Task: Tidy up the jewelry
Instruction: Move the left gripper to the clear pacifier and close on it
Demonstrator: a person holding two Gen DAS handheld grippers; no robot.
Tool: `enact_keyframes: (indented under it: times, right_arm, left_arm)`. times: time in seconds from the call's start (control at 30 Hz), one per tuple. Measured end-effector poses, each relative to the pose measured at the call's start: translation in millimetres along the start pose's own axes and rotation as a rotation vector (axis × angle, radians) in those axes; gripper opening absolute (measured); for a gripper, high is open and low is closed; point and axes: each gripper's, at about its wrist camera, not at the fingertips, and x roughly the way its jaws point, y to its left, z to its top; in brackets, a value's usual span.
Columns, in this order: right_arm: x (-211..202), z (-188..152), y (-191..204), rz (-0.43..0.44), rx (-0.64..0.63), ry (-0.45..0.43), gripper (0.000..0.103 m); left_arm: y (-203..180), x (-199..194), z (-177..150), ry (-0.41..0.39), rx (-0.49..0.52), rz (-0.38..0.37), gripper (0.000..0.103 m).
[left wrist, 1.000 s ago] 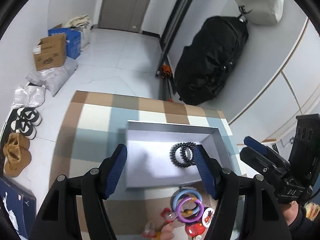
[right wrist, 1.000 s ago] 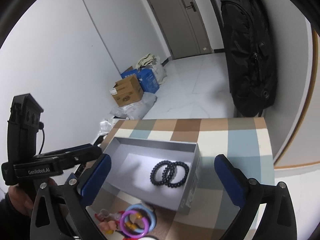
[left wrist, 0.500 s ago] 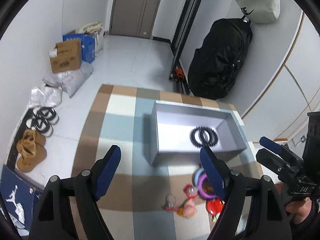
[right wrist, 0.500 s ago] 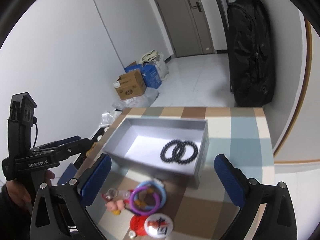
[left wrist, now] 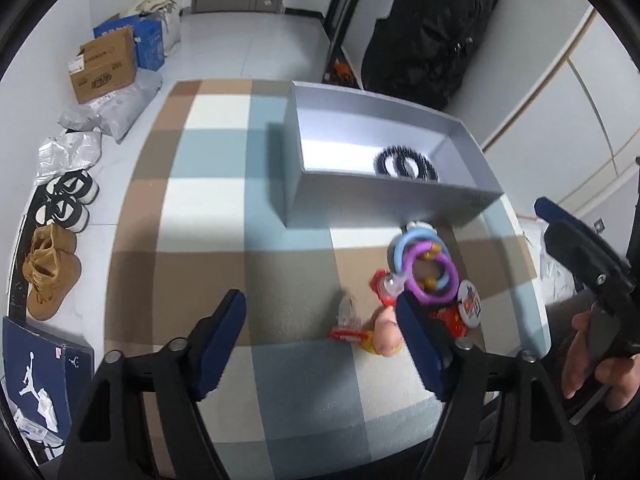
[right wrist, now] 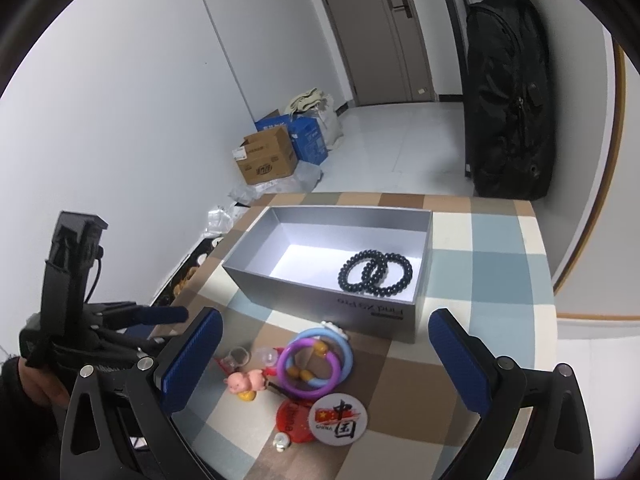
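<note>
Both hand-held grippers hang wide open and empty: the right hand-held gripper [right wrist: 324, 354] above a heap of rings, charms and badges [right wrist: 308, 372] near the counter's [left wrist: 208, 216] front edge, the left hand-held gripper [left wrist: 320, 344] beside it. Two black bracelets [right wrist: 375, 272] lie in the grey box [right wrist: 320, 284] behind. Tangled trinkets could lift together.

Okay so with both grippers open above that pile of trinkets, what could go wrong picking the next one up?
The purple ring lies interlocked with the blue ring, so lifting one may drag the other along. The pig figurine sits close beside them and could get knocked. The grey box stands right behind the pile.
</note>
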Motion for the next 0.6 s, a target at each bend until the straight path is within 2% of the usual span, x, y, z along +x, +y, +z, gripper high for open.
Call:
enact_keyframes:
  times: [0.1,0.2,0.27,0.33,0.37,0.6]
  right_arm:
    - [-2,-3,2,0.006,0.008,0.003,0.103]
    - [-3,-4,5,0.008,-0.001,0.007,0.103]
    - [-3,-5,6,0.009,-0.007,0.009,0.103]
    - [-3,-5,7,0.011,-0.009,0.011,0.103]
    - [-3,-5,7,0.013,-0.008,0.013,0.103]
    - [-2,-7,11,0.025,-0.014,0.020,0.103]
  left_arm:
    - [0,2,-1,0.021,0.003,0.001,0.065]
    - [2,7,-2,0.053,-0.010,-0.028,0.049]
    - [3,9,-2,0.070,-0.016,-0.036,0.045]
    - [3,14,-3,0.099,-0.024,-0.054,0.029]
    - [4,17,-3,0.119,-0.030,-0.069,0.026]
    - [-3,20,-2,0.132,-0.017,-0.068,0.025]
